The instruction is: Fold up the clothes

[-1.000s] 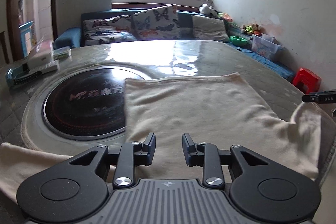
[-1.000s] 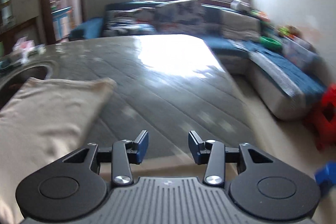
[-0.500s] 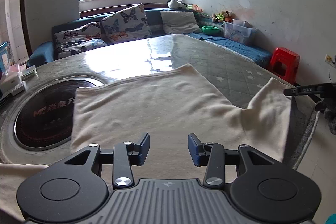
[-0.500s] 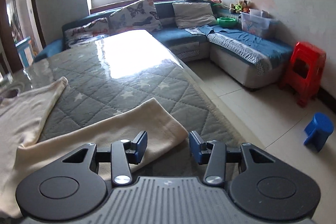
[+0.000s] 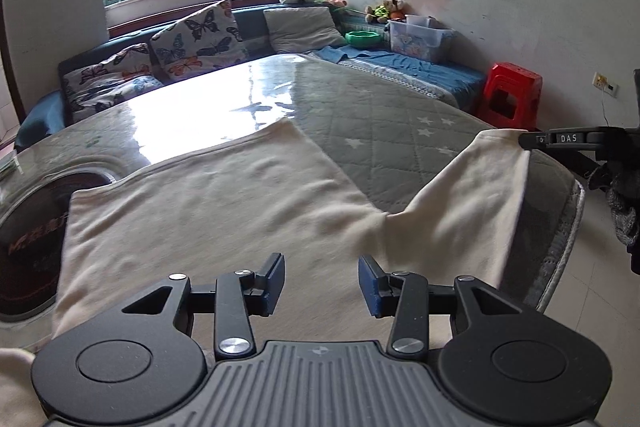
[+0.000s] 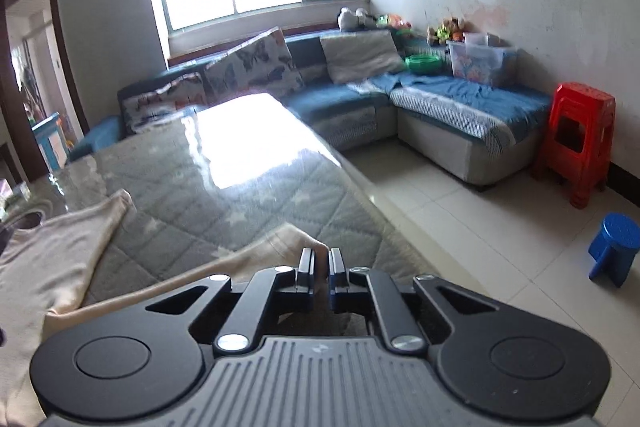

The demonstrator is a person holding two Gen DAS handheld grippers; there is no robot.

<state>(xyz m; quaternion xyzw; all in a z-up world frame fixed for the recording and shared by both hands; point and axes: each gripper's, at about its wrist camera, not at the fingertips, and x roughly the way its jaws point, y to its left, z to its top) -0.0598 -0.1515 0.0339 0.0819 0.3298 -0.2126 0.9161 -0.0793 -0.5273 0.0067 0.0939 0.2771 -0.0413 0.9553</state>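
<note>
Cream garment (image 5: 208, 211) spread on quilted table (image 5: 400, 131); right gripper (image 6: 321, 261) clamped on sleeve cuff (image 6: 320, 247) (lifted); left gripper (image 5: 321, 281) parted, empty.

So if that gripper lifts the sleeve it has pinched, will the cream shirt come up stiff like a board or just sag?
Probably sag. The sleeve already drapes in a soft curve where the right gripper pinches its end, and the shirt shows loose wrinkles. It looks thin and likely light. On the glossy table the rest may slide along rather than stay put.

both wrist views look low across table (image 5: 400, 131), sharing sofa (image 6: 344, 103).
</note>
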